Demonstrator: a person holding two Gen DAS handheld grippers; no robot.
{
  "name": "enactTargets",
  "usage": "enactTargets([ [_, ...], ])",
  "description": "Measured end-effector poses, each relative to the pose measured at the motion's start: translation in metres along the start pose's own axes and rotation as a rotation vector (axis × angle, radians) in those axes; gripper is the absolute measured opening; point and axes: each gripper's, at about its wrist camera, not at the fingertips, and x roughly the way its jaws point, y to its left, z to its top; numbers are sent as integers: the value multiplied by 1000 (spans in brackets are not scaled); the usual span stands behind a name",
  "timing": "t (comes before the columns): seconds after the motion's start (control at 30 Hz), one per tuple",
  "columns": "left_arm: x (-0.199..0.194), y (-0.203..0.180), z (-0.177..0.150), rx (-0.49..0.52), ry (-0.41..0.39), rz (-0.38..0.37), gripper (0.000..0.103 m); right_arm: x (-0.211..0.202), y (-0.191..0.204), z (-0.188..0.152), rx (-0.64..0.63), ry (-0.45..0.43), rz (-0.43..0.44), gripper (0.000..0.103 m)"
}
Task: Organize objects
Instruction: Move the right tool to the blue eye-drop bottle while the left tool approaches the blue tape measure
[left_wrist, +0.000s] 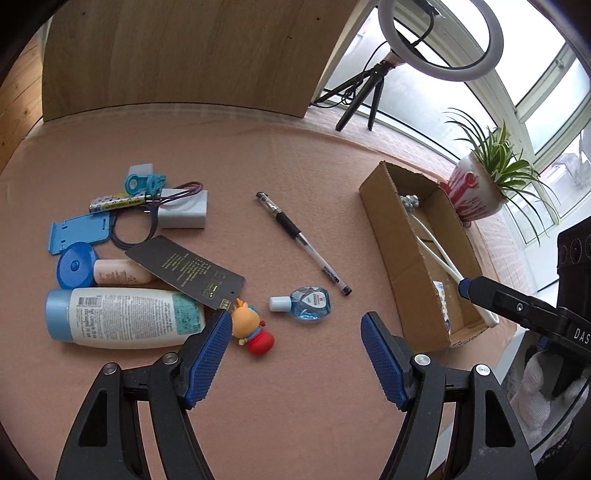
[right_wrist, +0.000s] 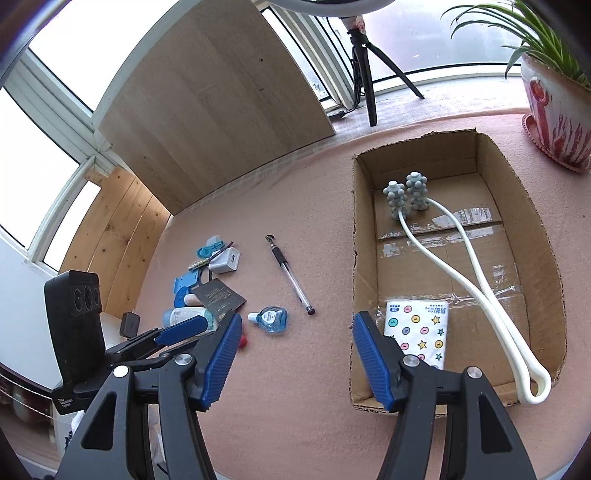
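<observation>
My left gripper (left_wrist: 295, 325) is open and empty above the pink table, just short of a blue eye-drop bottle (left_wrist: 306, 303) and an orange toy figure (left_wrist: 253, 326). A pen (left_wrist: 301, 240) lies beyond them. My right gripper (right_wrist: 297, 325) is open and empty at the near left wall of a cardboard box (right_wrist: 364, 236). The box holds a white massager with grey knobbed heads (right_wrist: 469, 273) and a tissue pack (right_wrist: 417, 330). The box also shows in the left wrist view (left_wrist: 391, 236).
A pile lies on the left: lotion bottle (left_wrist: 122, 317), black card (left_wrist: 184, 271), small bottle with blue cap (left_wrist: 99, 271), blue phone stand (left_wrist: 79, 230), white charger (left_wrist: 183, 210). A potted plant (left_wrist: 480, 184) stands behind the box. A ring light tripod (left_wrist: 365, 88) and a wooden board (left_wrist: 177, 55) stand at the back.
</observation>
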Motion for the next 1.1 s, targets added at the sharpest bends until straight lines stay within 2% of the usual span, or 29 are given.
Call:
enactTargets([
  [0.37, -30, 92, -8, -167, -42, 72, 75, 48, 44, 0, -96, 108, 16, 59],
  [0.6, -50, 136, -10, -220, -61, 109, 75, 86, 64, 3, -157, 179, 6, 59],
  [0.8, -51, 170, 12, -246, -72, 137, 75, 126, 73, 7, -178, 241, -16, 59],
  [0.93, -36, 180, 35, -224, -41, 160, 75, 146, 75, 8, -184, 258, -53, 59],
  [1.1, -9, 189, 56, -220, 18, 152, 75, 160, 75, 7, -186, 267, -79, 58],
])
